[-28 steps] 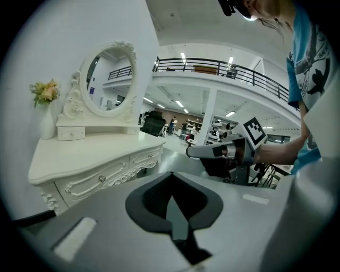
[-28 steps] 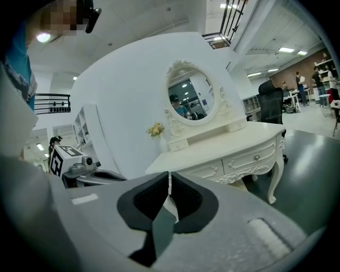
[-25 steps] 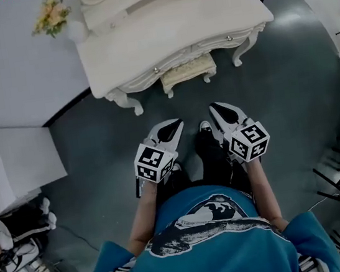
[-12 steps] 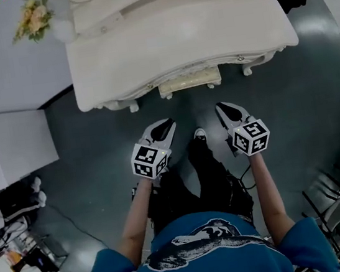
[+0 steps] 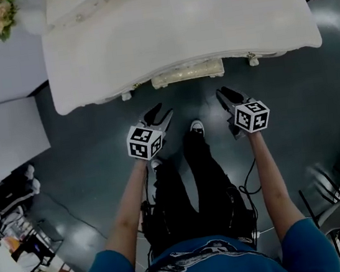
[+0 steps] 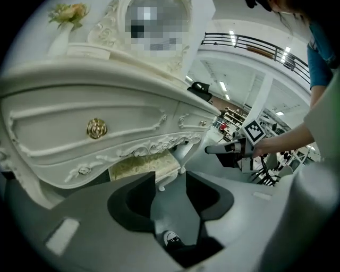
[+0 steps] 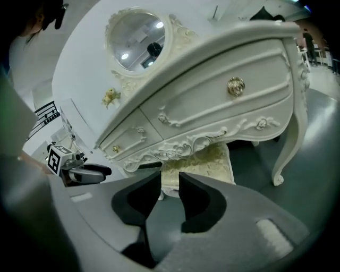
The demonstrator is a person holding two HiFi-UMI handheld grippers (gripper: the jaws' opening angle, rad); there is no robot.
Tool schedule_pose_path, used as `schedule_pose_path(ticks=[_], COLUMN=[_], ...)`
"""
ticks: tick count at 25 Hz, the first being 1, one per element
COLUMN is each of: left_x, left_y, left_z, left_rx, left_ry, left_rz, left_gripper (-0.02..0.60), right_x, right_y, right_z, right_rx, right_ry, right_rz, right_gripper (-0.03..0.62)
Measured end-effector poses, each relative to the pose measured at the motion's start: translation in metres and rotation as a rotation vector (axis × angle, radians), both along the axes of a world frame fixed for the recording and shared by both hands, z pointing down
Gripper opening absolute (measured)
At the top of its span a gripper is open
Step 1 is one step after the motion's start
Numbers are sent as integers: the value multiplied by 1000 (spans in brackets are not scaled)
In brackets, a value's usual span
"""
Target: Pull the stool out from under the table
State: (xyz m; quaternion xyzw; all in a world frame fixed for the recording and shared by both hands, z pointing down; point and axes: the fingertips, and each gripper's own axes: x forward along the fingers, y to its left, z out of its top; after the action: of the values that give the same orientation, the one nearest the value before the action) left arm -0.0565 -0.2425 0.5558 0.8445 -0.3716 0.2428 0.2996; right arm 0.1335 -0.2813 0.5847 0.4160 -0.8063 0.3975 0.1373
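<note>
1. Stool (image 5: 187, 73) — tucked under the bench (image 5: 174, 31), only its front edge showing.
2. Left hand-held gripper (image 5: 160, 113) — jaws opening, narrow gap, empty, short of stool.
3. Right hand-held gripper (image 5: 225, 93): opening too, empty.

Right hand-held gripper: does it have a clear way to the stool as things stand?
Probably yes. The right hand-held gripper points at the stool, whose front edge pokes out below the table; only bare floor lies between. Its jaws are opening, nothing between them yet.
</note>
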Motion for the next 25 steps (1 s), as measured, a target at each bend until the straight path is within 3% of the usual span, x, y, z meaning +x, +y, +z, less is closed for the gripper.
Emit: schedule_pose_path(ticks=[5,9,18,21,25], left_x=[-7,-26,-70,-70,-63], left_y=[-23,-39,-85,-94,-108], left_z=[54,99,179,205,226], left_rx=[-39,-102,-154,-186,-198], left_ry=[-6,20,191,274,322], left_rz=[-64,-170,-449,-482,-459], left_gripper=[187,210,319,372,432], right_x=[21,35,54,57,65], right_y=[-19,-31,-77,-94,-113], right_z=[53,92,153,168,184], right_rx=[-45,-85,-104,-91,-85], right_ry=[13,-8,-96,-128,-153], right_rz=[-3,47,171,202,270], right_gripper=[138,177,312,361,413])
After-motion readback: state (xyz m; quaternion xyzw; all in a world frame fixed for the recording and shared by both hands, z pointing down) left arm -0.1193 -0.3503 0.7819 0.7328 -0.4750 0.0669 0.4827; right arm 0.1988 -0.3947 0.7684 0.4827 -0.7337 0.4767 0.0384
